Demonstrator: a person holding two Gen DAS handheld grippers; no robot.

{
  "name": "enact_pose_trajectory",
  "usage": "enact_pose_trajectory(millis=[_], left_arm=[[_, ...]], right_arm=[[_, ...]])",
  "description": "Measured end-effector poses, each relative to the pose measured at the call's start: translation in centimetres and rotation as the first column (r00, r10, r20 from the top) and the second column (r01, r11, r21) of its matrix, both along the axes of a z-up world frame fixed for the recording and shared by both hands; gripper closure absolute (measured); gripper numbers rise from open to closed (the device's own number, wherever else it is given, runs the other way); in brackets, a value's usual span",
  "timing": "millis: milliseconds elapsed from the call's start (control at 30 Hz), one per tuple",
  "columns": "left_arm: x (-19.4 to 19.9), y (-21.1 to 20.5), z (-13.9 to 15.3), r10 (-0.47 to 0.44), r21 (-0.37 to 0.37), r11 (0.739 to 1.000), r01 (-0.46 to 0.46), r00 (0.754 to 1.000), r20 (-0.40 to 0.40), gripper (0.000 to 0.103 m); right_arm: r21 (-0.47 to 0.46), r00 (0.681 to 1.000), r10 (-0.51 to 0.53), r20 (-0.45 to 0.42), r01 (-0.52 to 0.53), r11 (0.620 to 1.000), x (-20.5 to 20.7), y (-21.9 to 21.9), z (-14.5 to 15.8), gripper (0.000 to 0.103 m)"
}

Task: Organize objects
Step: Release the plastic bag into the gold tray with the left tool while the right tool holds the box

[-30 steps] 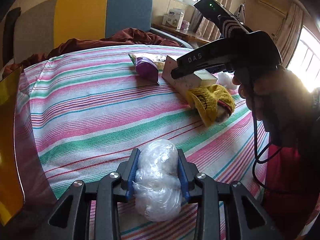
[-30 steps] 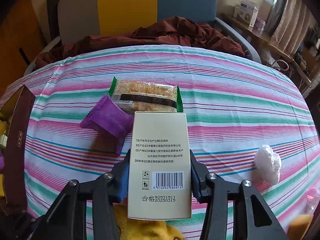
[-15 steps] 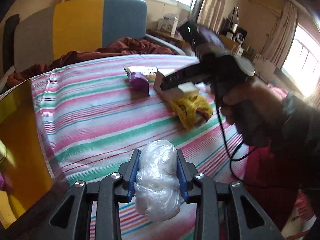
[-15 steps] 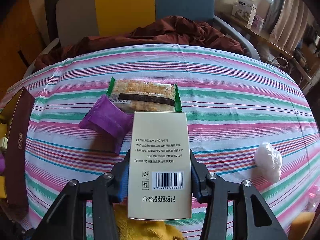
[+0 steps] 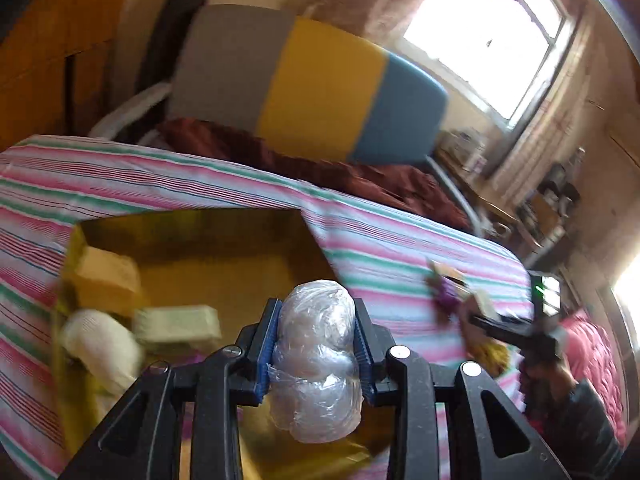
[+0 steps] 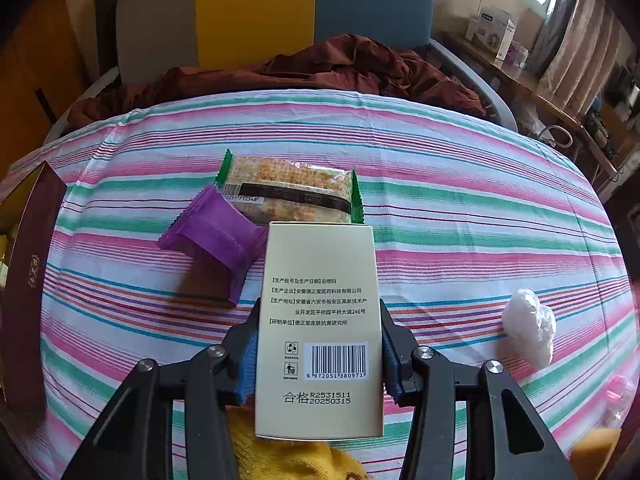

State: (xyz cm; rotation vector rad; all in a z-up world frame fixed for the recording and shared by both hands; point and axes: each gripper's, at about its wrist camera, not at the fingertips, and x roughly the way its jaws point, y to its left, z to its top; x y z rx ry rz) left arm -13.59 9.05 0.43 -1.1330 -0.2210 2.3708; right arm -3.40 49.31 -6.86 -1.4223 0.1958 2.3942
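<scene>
Left wrist view, motion-blurred and tilted: left gripper (image 5: 316, 356) clenched on a clear plastic-wrapped bundle (image 5: 316, 360), blue pads pressing both its sides. The bundle hangs above an open gold-lined box (image 5: 192, 232) that sits on the striped bedsheet (image 5: 400, 256). Inside the box: a tan block (image 5: 106, 280) at the far left corner, a pale rolled item (image 5: 100, 348) nearer the camera, a light green packet (image 5: 178, 324) beside it. Contents too smeared to name better.

Only this view shows the box interior. It also catches the right gripper from outside, far right, dark and blurred, with a hand (image 5: 548, 376) behind it.

Right wrist view, sharp: right gripper (image 6: 318, 354) grasping a cream carton (image 6: 320, 320), barcode and printed text facing the camera, pads on both long edges. The carton's lower end overlaps a yellow knitted item (image 6: 288, 460) on the sheet. Just beyond its top edge lie a purple sachet (image 6: 216, 236) and a green-edged snack pack (image 6: 288, 190), the sachet overlapping the pack's left end. A second white plastic bundle (image 6: 528, 330) sits well apart at right.

This view gives only the box's maroon outer wall (image 6: 28, 292) at the left edge. A headboard in grey, yellow and blue (image 6: 256, 12) with dark red bedding (image 6: 320, 68) closes the far side in both views.
</scene>
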Motion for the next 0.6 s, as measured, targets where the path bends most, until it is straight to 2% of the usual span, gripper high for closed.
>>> enact_pose_trajectory(millis=[167,333,500,600], left_arm=[[-5.8,-2.4,-3.2,0.111,-0.06,0.992,-0.108,0.992,0.062,0.069],[-9.4,-3.7,-6.0,0.153,-0.086,0.986,-0.143,0.98,0.125,0.069],[-11.2,-4.3,-8.5,0.215,-0.17,0.968,-0.186,0.961,0.172,0.059],[-10.7,-5.0,-8.2,0.232,-0.171,0.964,-0.205,0.959,0.16,0.047]], right_arm=[[0.014,1.0,0.01,0.003,-0.01,1.0,0.1,-0.1,0.0,0.054],[0.021,1.0,0.016,0.007,-0.017,1.0,0.1,-0.3,0.0,0.054],[0.02,1.0,0.019,0.009,-0.019,1.0,0.0,-0.2,0.0,0.053],[0.023,1.0,0.021,0.009,-0.021,1.0,-0.1,-0.2,-0.1,0.053]])
